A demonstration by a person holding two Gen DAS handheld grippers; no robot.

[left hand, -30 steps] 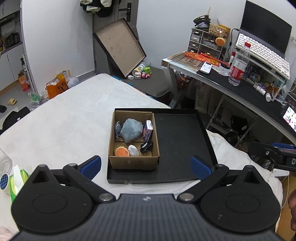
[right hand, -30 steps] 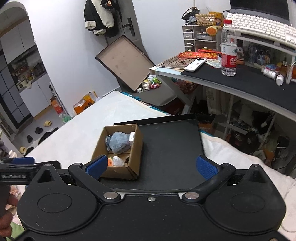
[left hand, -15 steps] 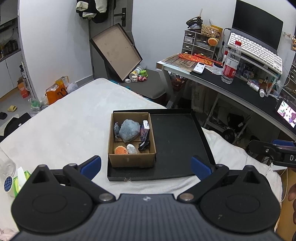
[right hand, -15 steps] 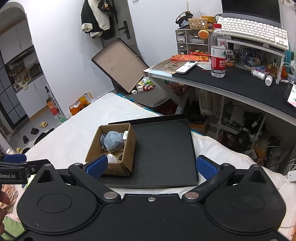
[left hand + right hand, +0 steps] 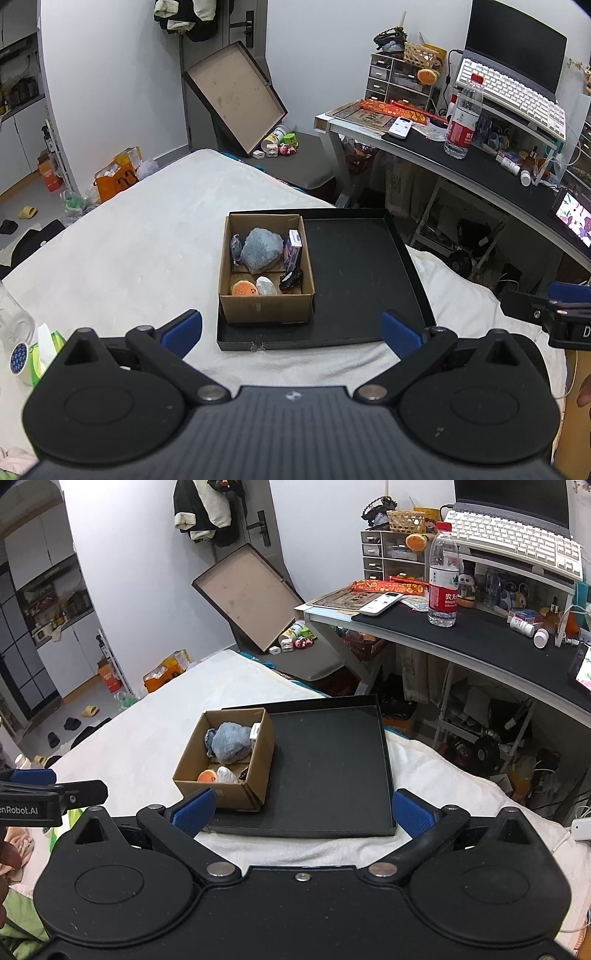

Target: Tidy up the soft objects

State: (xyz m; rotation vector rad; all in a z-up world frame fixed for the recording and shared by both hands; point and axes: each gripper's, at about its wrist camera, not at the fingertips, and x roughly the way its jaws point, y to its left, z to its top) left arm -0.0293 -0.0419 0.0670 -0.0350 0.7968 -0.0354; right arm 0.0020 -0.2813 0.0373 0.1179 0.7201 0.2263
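White bed (image 5: 147, 236) carries a shallow black tray (image 5: 354, 266), its left side filled by a brown cardboard box (image 5: 266, 306). Inside sit a fluffy blue-grey plush (image 5: 260, 249) and a small orange plush (image 5: 243, 288). Both left gripper (image 5: 291, 326) and right gripper (image 5: 301, 810) hover back, fingers spread and empty; approach the blue-grey plush from above, clear of the box walls.

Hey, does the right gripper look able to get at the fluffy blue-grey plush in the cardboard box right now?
Probably yes. The right gripper is open and empty, the cardboard box has no lid, and the fluffy blue-grey plush lies uncovered on top, though a small carton sits close beside it.
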